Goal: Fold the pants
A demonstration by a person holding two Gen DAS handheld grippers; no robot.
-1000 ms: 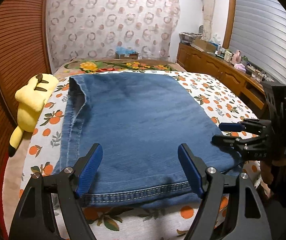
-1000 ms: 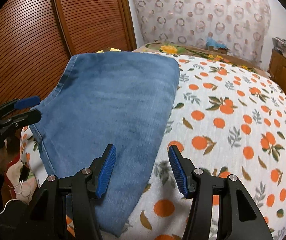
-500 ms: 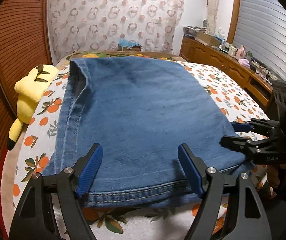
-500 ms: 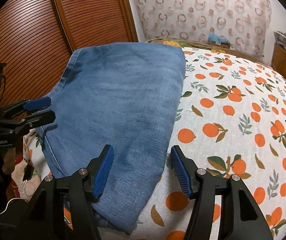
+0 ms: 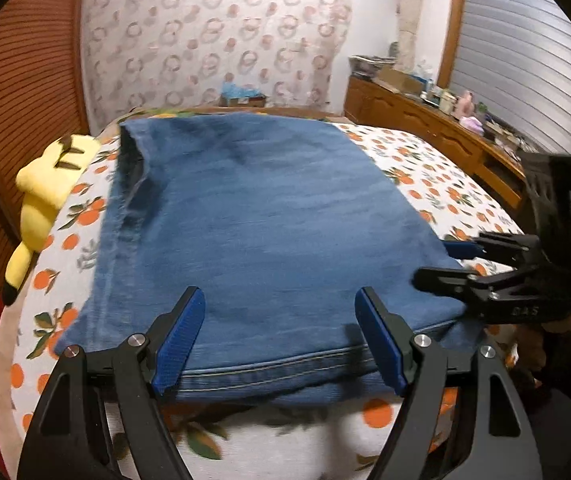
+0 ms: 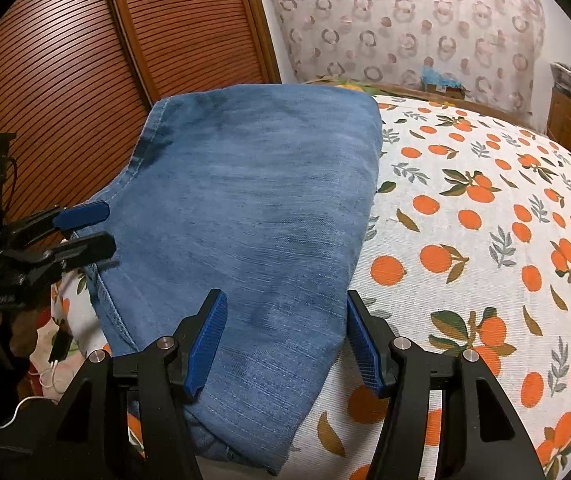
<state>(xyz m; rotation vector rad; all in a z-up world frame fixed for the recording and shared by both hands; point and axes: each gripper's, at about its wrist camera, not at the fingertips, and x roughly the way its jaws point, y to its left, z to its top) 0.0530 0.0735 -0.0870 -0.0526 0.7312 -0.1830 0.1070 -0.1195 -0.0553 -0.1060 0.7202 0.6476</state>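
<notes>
Left wrist view: a yellow plush toy (image 5: 43, 200) lay at the left edge of the bed (image 5: 437, 184). The folded pants (image 5: 261, 232) lay flat on the orange-print sheet. The left gripper (image 5: 279, 336) hovered over the near hem, jaws open and empty. The right gripper (image 5: 445, 264) stood at the pants' right edge, jaws parted, gripping nothing. A wooden dresser (image 5: 425, 120) lined the right wall.

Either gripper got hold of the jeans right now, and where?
Neither. The left gripper and right gripper both stand open over the folded jeans, gripping nothing.
</notes>
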